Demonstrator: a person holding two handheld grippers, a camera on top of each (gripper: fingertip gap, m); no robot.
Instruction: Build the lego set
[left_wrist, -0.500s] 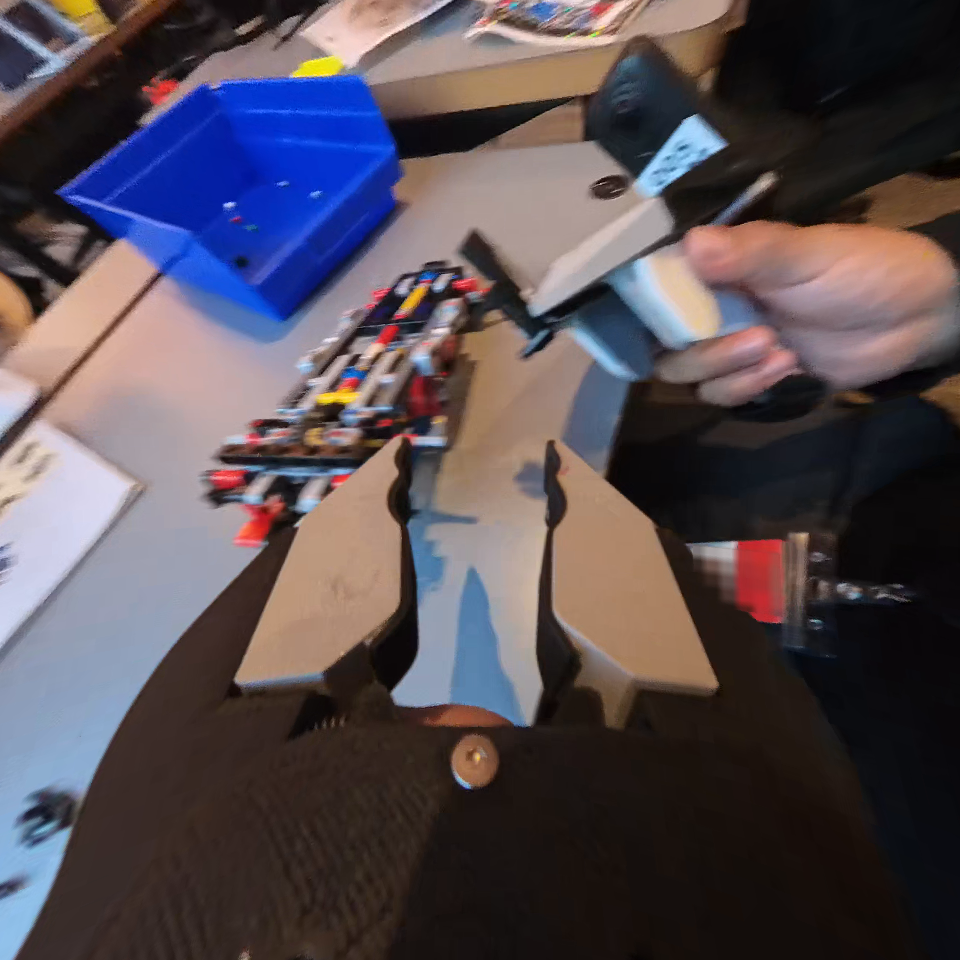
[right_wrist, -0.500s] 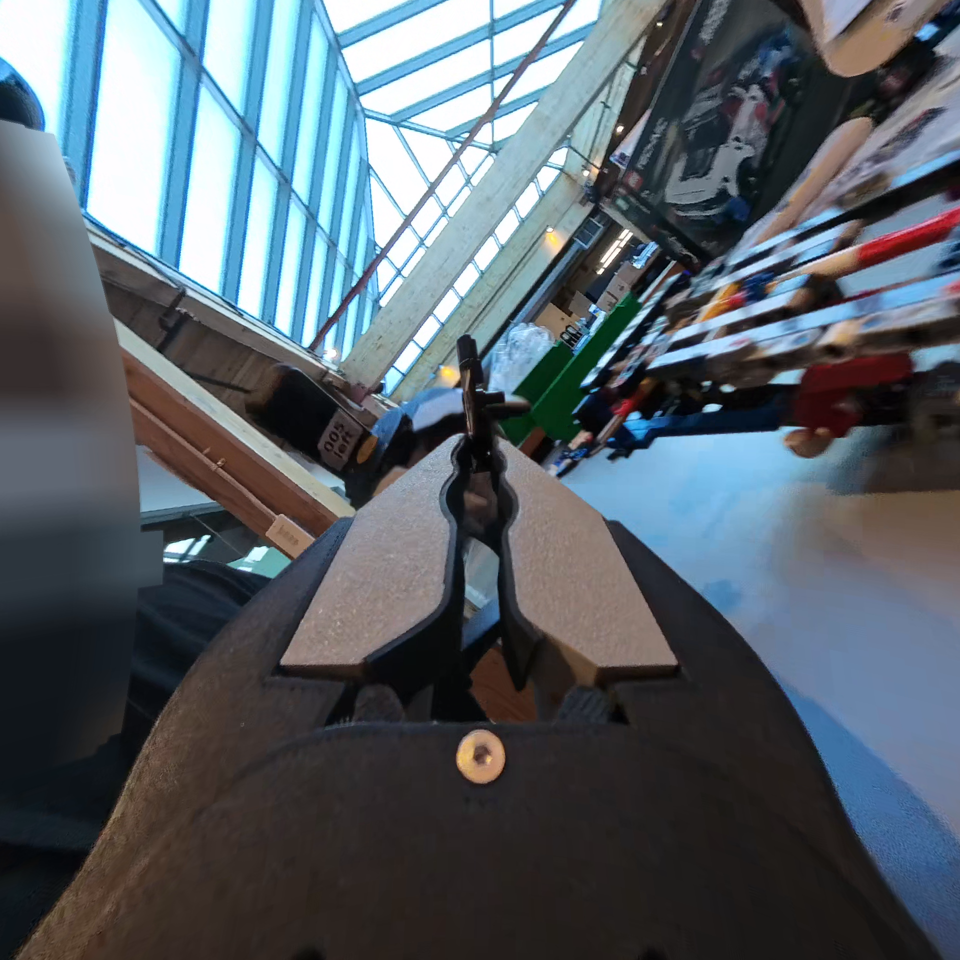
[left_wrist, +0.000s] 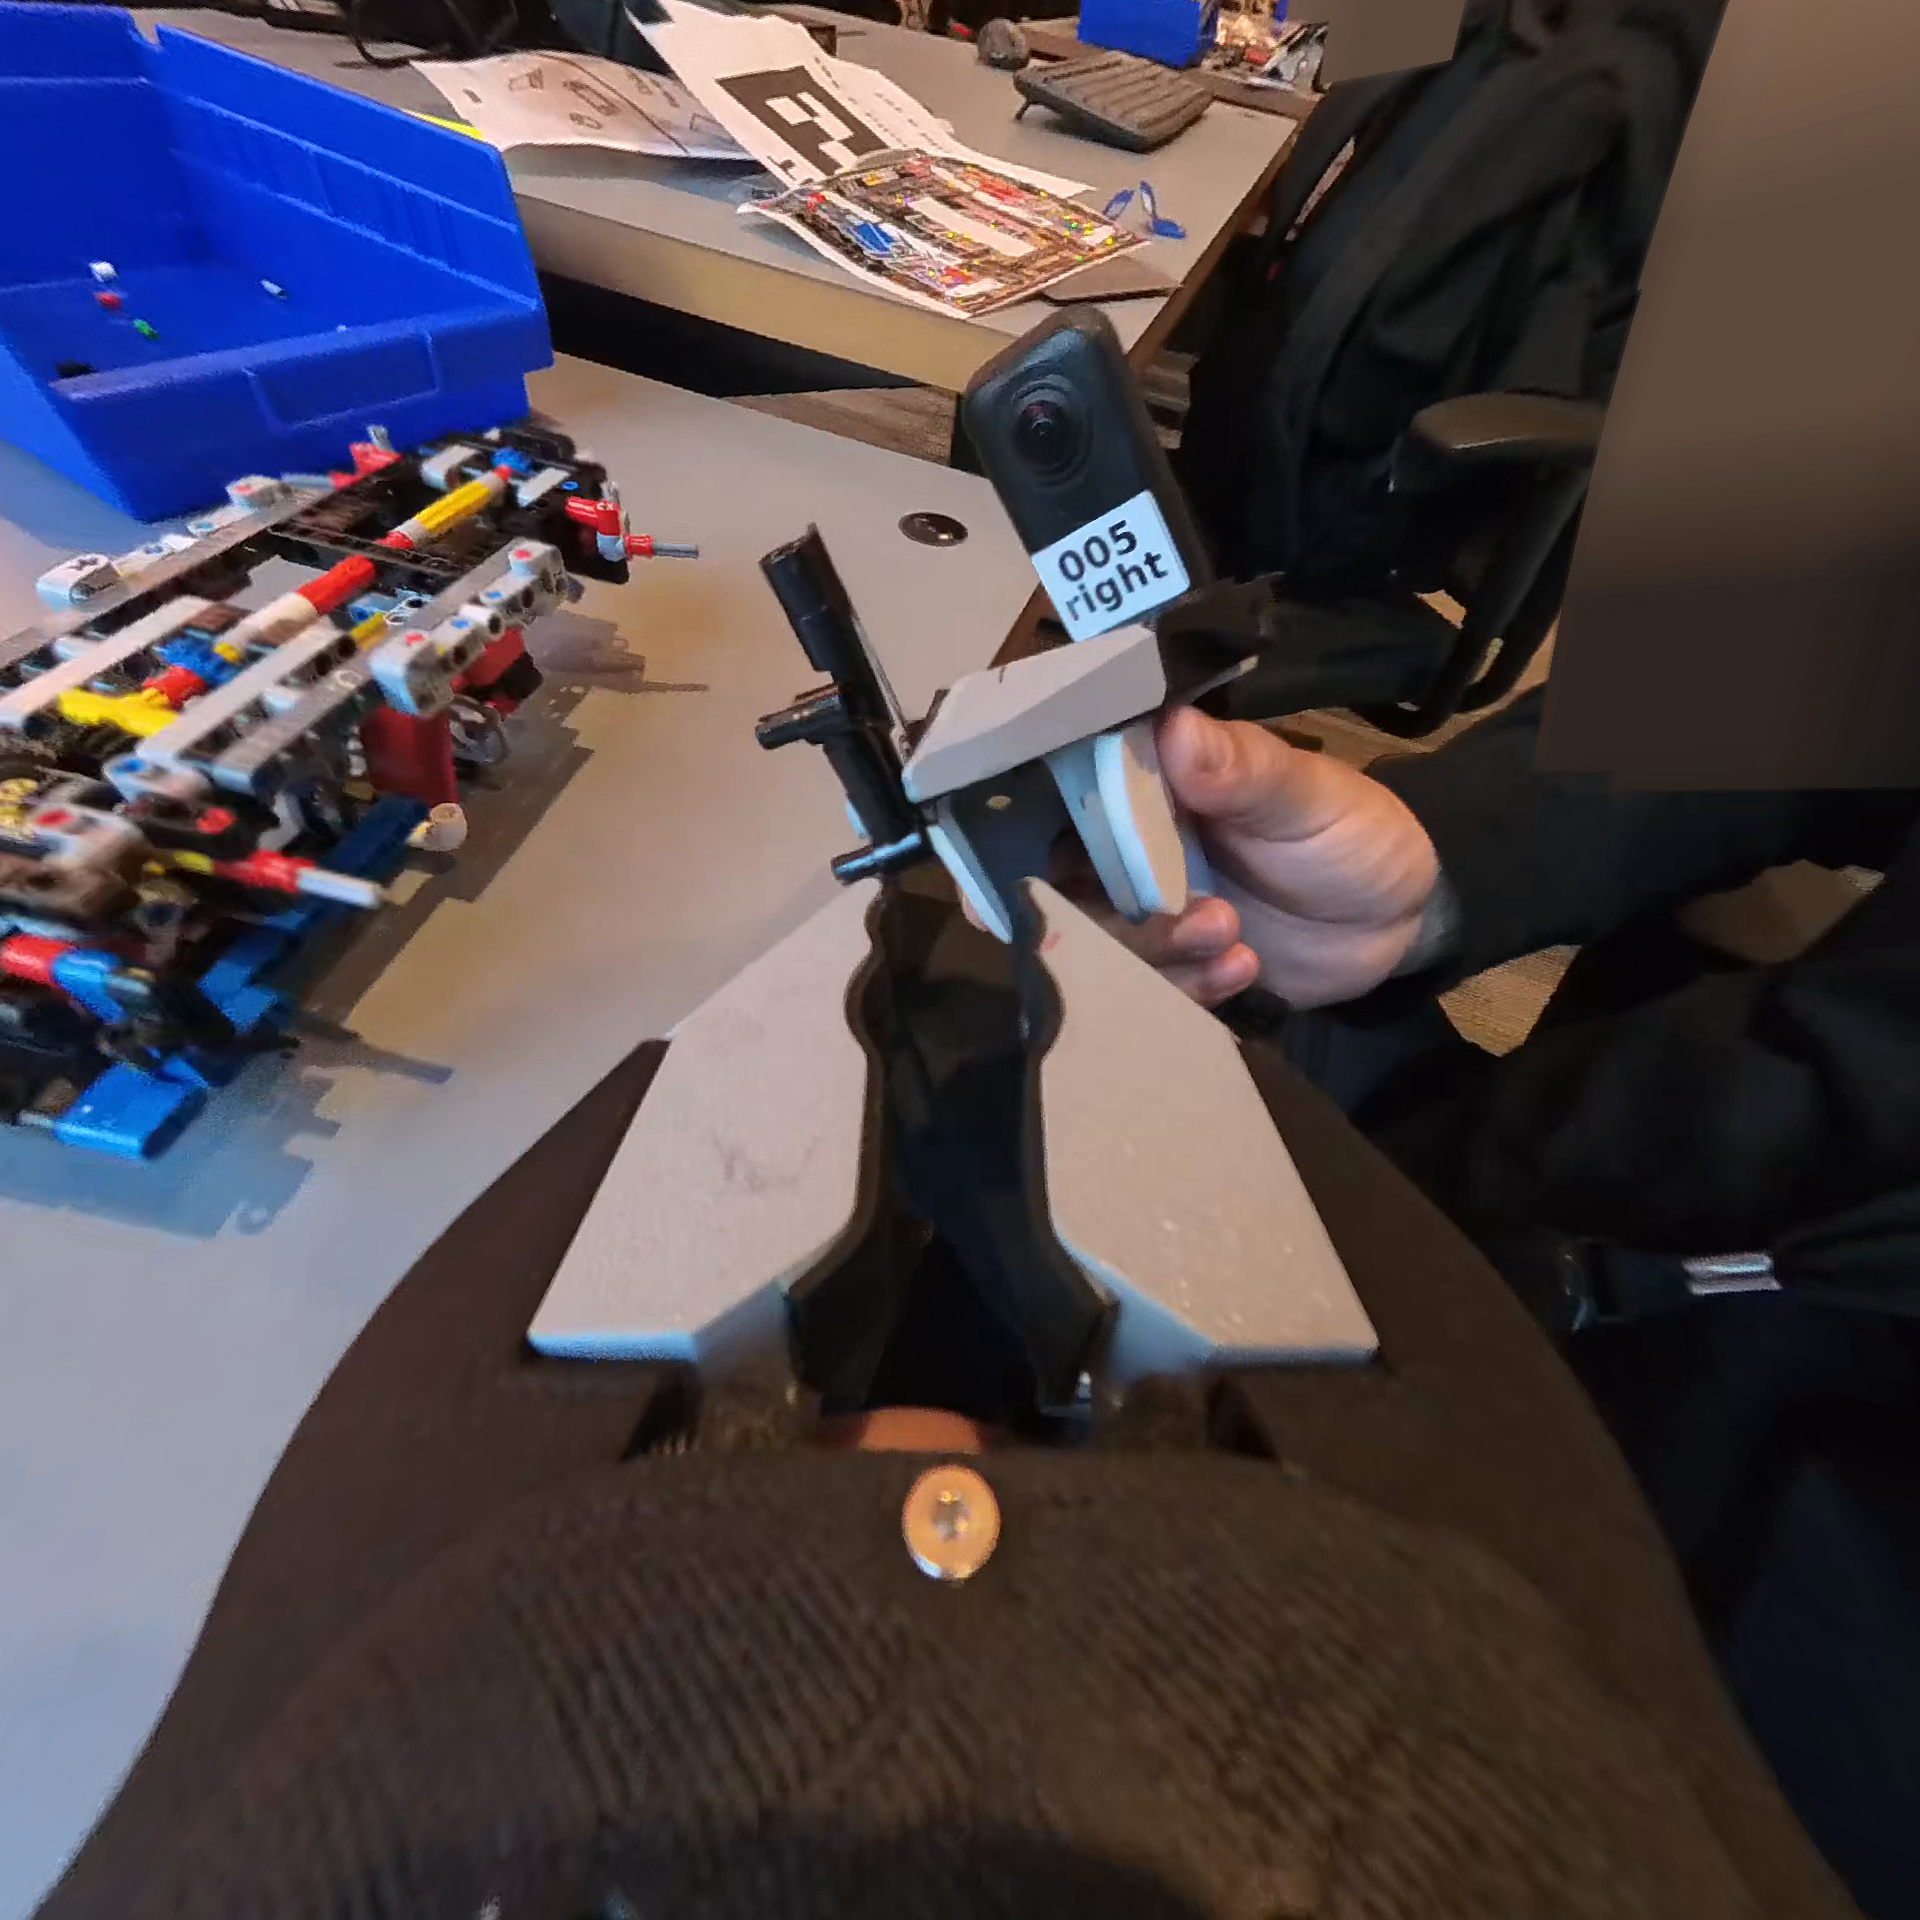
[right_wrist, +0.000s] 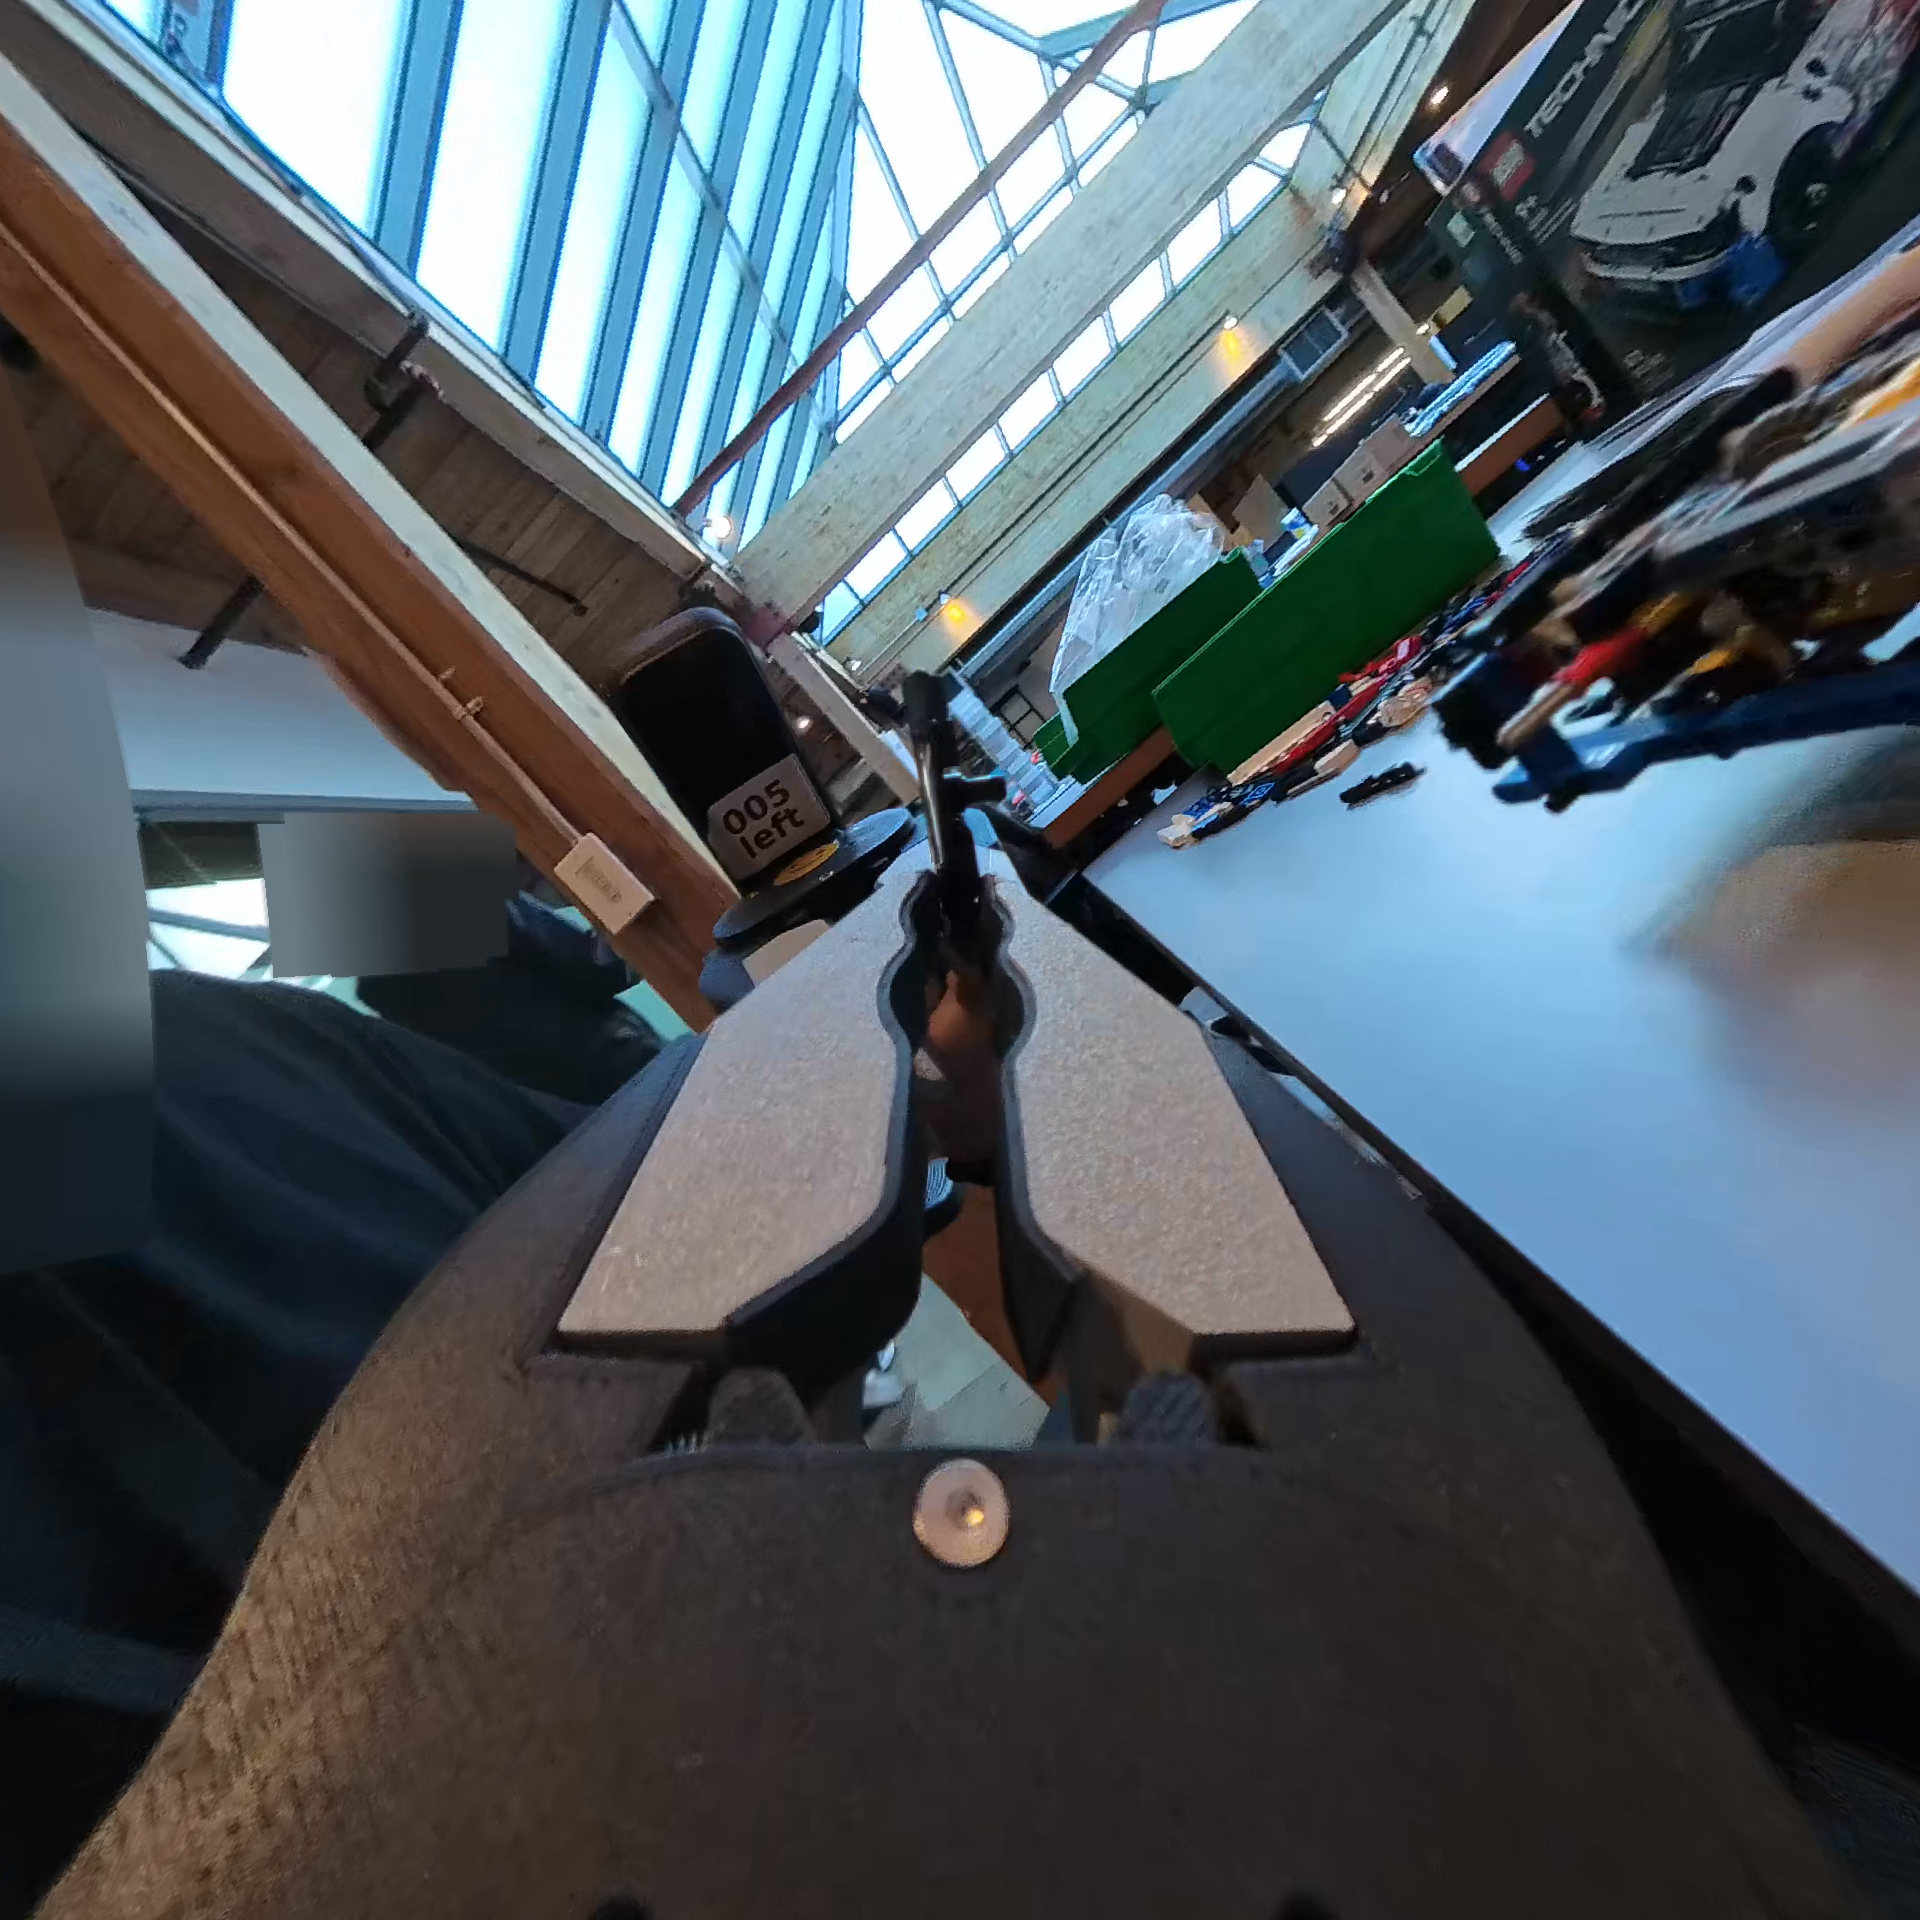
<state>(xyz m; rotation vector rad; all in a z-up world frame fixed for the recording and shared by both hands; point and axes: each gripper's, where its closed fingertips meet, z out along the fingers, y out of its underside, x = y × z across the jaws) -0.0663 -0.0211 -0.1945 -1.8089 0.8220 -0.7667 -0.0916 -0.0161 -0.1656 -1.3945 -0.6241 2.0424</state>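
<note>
Blue bin (left_wrist: 270, 270), grey table (left_wrist: 665, 935), black lego piece (left_wrist: 842, 665), multicoloured lego build (left_wrist: 260, 717).

My fingers (left_wrist: 727, 1174) are matt, finely grained grey plastic set in ribbed black housing with one shiny metal screw (left_wrist: 950, 1522), above a smooth matt grey table (left_wrist: 665, 790) bearing a glossy blue plastic bin (left_wrist: 312, 395) and glossy-plastic lego build (left_wrist: 260, 727).

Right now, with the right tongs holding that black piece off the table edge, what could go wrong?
1. The right tongs pinch the black lego piece only at its lower end; a nudge could twist it loose.
2. It hangs near the table edge, so a drop may land on the floor.
3. The open left tongs sit close beneath; closing carelessly could knock it.
</note>
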